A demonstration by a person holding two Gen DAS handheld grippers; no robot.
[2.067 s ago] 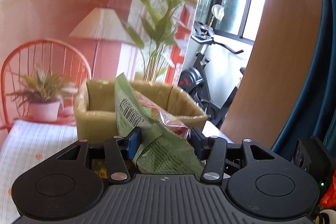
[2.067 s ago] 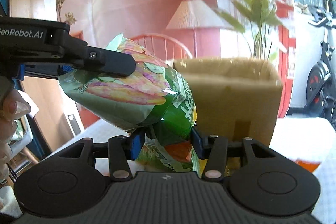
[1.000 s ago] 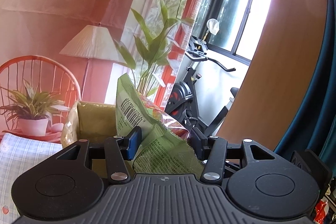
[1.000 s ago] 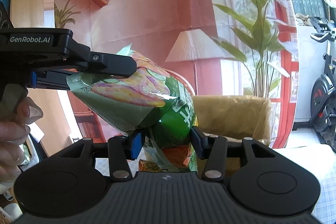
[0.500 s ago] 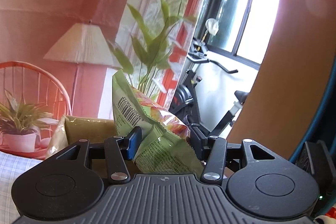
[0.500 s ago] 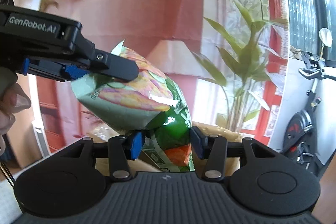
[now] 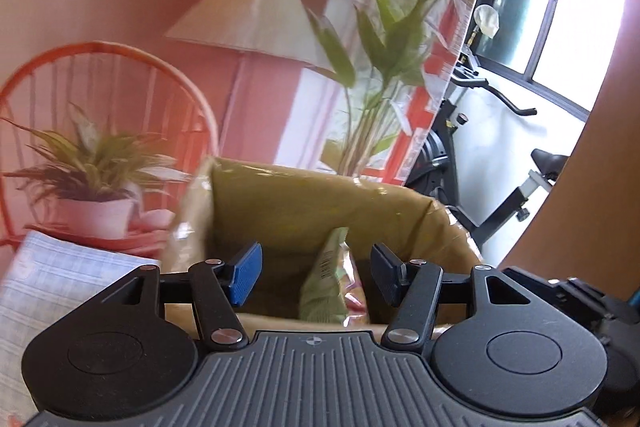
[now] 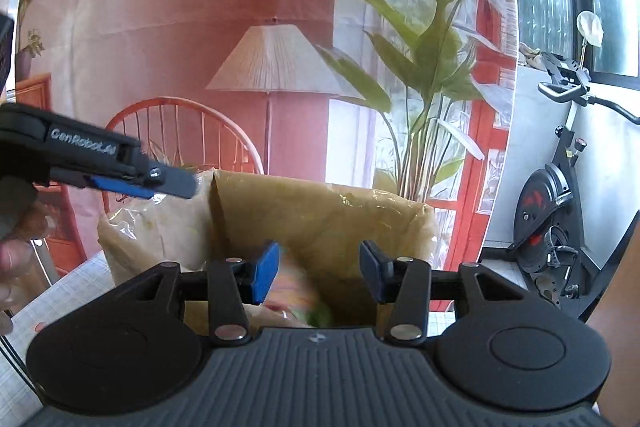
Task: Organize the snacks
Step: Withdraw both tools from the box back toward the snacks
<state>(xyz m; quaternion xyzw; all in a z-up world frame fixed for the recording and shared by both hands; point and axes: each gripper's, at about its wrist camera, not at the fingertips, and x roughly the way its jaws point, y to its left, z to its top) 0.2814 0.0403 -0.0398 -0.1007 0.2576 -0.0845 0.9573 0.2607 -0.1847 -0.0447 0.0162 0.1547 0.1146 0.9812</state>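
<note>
1. A left gripper (image 7: 314, 273) is held above an open cardboard box (image 7: 304, 195). Its jaws are spread wide apart, with blue pads, and grip nothing.
2. A green snack bag (image 7: 324, 287) stands on end inside the box, seen between the spread jaws in the left wrist view but touching neither of them. A barcode shows on its upper edge.
3. A right gripper (image 8: 316, 271) is also held above the same box (image 8: 320, 211). Its jaws are wide open too, and empty.
4. In the right wrist view the snack bag (image 8: 296, 297) appears as a blurred patch of green and orange, low inside the box and just beyond the gripper body.
5. The left gripper (image 8: 140, 183) shows from the side in the right wrist view, at the left, above the box's left wall, which looks shiny with tape.
6. The box stands on a tabletop (image 7: 68, 279) covered with a pale checked cloth.
7. Behind the box are a red round-backed chair (image 7: 108, 63), a potted plant (image 7: 92, 179), a floor lamp with a pale shade (image 8: 276, 63), a tall leafy plant (image 8: 432, 67) and an exercise bike (image 8: 556, 195) near a window.
</note>
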